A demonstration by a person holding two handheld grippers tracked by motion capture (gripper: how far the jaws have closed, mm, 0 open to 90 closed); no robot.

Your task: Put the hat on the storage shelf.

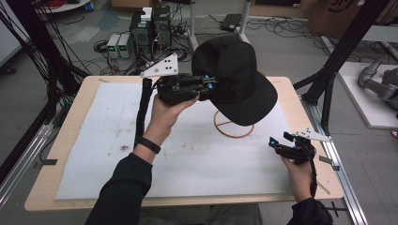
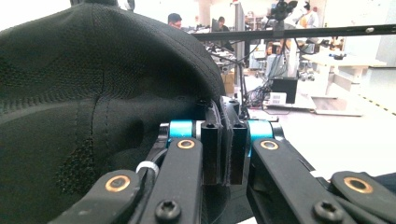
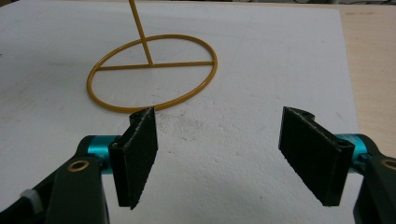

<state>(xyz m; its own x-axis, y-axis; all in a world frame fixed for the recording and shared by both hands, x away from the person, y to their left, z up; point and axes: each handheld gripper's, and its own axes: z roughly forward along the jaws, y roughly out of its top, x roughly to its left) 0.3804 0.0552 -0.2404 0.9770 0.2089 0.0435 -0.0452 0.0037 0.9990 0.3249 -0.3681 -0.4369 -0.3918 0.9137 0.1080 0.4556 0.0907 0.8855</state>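
One black cap (image 1: 237, 84) hangs above the gold wire stand (image 1: 233, 125), brim pointing right and toward the person (crown at the far left). Left gripper (image 1: 210, 84) pinches its rim; right gripper (image 1: 281, 140) rests wide apart over the white mat (image 1: 103, 140).

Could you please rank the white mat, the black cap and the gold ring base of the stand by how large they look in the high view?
1. White mat, by far the largest, covering most of the table.
2. Black cap, held up nearer the camera by the left tool, so it may look bigger than it is.
3. Gold ring base, partly hidden by the cap.
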